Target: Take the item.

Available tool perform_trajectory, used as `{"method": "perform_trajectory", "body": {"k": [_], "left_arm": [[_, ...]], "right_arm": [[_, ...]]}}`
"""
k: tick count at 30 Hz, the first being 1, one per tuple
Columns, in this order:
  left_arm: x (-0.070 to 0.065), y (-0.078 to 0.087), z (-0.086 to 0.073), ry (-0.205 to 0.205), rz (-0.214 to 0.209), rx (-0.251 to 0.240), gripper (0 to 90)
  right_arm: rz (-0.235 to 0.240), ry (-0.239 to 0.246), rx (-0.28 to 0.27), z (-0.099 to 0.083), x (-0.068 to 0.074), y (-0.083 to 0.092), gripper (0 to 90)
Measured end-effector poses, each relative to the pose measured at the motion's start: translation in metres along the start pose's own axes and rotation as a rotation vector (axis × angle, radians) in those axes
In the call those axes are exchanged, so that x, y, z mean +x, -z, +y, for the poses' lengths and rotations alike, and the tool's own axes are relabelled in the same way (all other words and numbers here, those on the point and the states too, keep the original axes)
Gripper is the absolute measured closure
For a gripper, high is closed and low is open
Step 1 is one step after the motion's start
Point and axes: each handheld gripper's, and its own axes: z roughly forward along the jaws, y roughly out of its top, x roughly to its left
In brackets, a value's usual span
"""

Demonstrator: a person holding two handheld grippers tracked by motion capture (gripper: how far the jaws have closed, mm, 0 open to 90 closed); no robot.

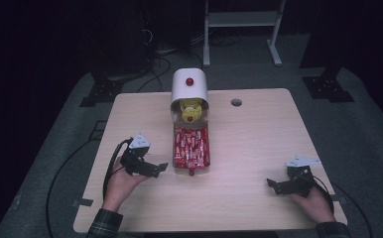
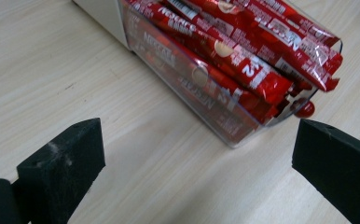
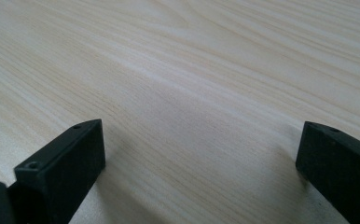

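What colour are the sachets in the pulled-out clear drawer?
Red with white lettering. The sachets fill the clear drawer; the left gripper view shows them best.

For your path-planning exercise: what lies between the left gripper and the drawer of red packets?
Bare tabletop, seen in the left gripper view, between left gripper and drawer.

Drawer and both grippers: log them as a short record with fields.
drawer: clear, pulled out of the white cabinet, red knob at its front
contents: red sachets, piled to the rim
left gripper: open, beside the drawer front, touching nothing
right gripper: open, over bare table
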Motion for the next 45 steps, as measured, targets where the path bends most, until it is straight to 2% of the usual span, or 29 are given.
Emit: {"method": "perform_trajectory", "body": {"k": [3, 16, 33, 45], "left_arm": [[-0.001, -0.003, 0.005, 0.004, -0.016, -0.013, 4.9], [-0.007, -0.01, 0.02, -0.009, -0.015, -0.02, 7.1], [-0.02, -0.021, 0.049, -0.057, -0.033, -0.036, 11.1], [-0.023, -0.034, 0.057, -0.066, -0.059, -0.035, 17.4]], "right_arm": [[0.0, 0.0, 0.0, 0.0, 0.0, 0.0, 0.3], [0.0, 0.002, -0.001, 0.0, 0.0, 0.0, 0.3], [0.001, 0.002, -0.001, 0.0, 0.0, 0.0, 0.3], [0.003, 0.004, -0.001, 0.0, 0.0, 0.0, 0.3]]}}
